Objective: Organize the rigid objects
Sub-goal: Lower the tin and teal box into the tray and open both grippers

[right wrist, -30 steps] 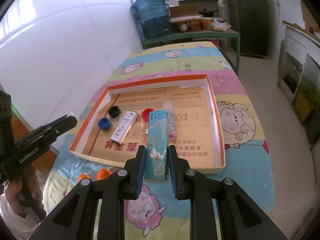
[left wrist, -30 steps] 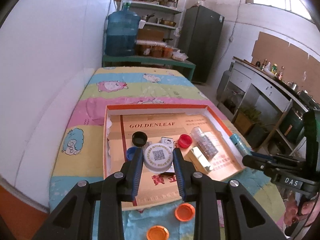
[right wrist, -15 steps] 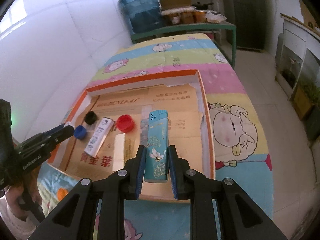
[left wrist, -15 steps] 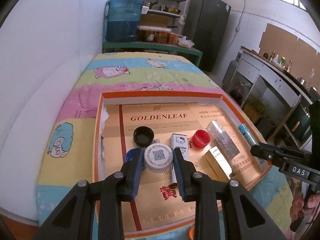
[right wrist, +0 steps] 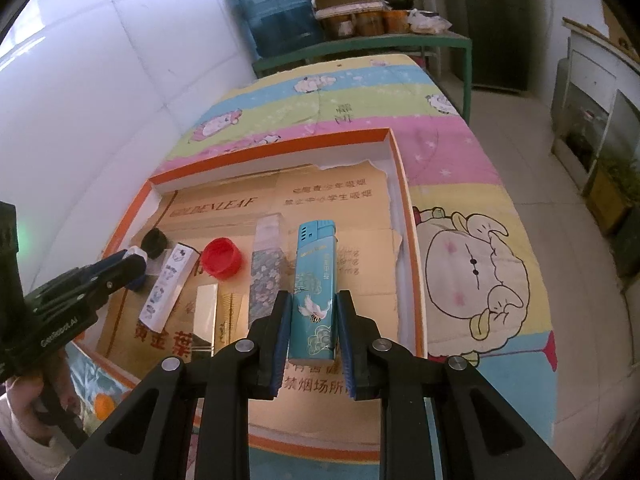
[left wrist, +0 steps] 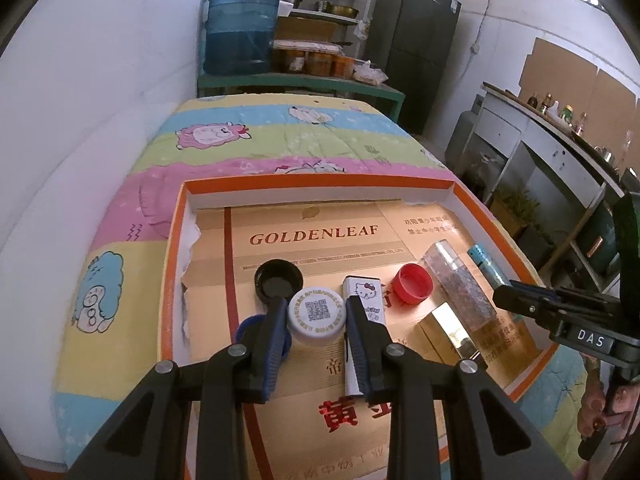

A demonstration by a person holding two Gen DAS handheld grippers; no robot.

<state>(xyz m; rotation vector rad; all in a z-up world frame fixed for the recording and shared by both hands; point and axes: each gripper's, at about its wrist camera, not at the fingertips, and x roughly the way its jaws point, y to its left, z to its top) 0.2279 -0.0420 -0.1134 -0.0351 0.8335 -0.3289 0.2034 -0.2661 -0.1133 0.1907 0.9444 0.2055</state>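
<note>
My left gripper (left wrist: 316, 312) is shut on a white bottle cap with a QR code (left wrist: 317, 314), held over the orange-rimmed box (left wrist: 320, 181). My right gripper (right wrist: 313, 308) is shut on a teal lighter (right wrist: 313, 280) over the box's right part (right wrist: 408, 216). In the box lie a black cap (left wrist: 279, 281), a blue cap (left wrist: 250, 326), a white Hello Kitty lighter (left wrist: 362, 296), a red cap (left wrist: 412, 283), a gold lighter (left wrist: 452, 330) and a floral clear lighter (left wrist: 460, 284). The right gripper's body (left wrist: 560, 316) shows at the right edge of the left wrist view.
The box sits on a cartoon-print cloth (left wrist: 248, 136) over a table by a white wall. An orange cap (right wrist: 103, 404) lies on the cloth outside the box. A blue water jug (left wrist: 240, 28), shelves and a dark fridge (left wrist: 416, 40) stand beyond.
Both grippers have moved forward over the box, each keeping its object. The orange caps on the cloth have dropped out of the left wrist view.
</note>
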